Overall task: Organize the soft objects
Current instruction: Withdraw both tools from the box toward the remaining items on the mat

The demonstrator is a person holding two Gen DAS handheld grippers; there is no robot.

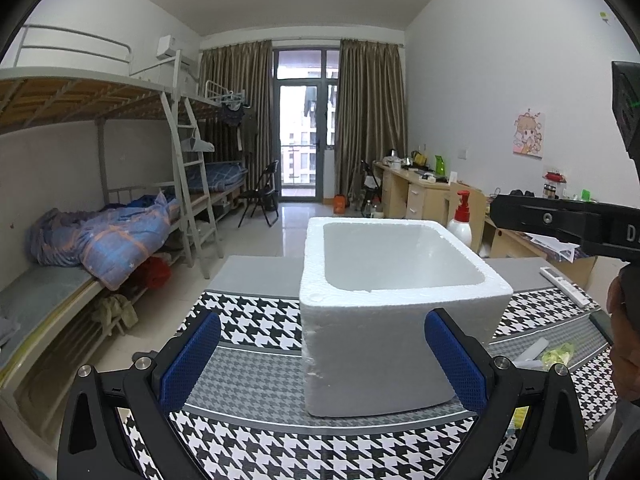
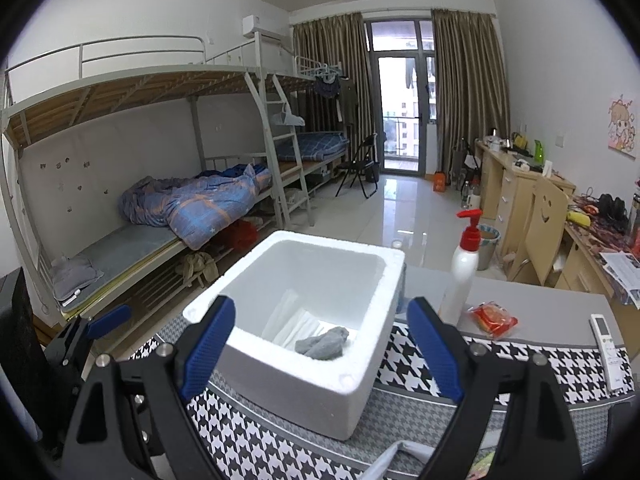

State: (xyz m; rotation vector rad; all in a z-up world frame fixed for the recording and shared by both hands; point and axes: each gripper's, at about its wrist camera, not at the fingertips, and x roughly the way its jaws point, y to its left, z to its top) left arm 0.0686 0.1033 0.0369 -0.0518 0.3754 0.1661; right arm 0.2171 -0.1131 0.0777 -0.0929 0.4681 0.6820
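A white foam box sits mid-frame on the houndstooth desk, holding a grey cloth and white folded pieces. The right tool hovers over its near rim, spread wide and empty; the left tool likewise. A red packet waits at right. Risk: knocking the light box askew.

a white foam box stands upright and open-topped on the houndstooth cloth, its corner turned toward 6 o'clock in the right wrist view. inside, at the 5 o'clock corner of its floor, a crumpled grey cloth lies on white folded sheets. at 3 o'clock from the box, well apart, a red-orange soft packet lies flat.
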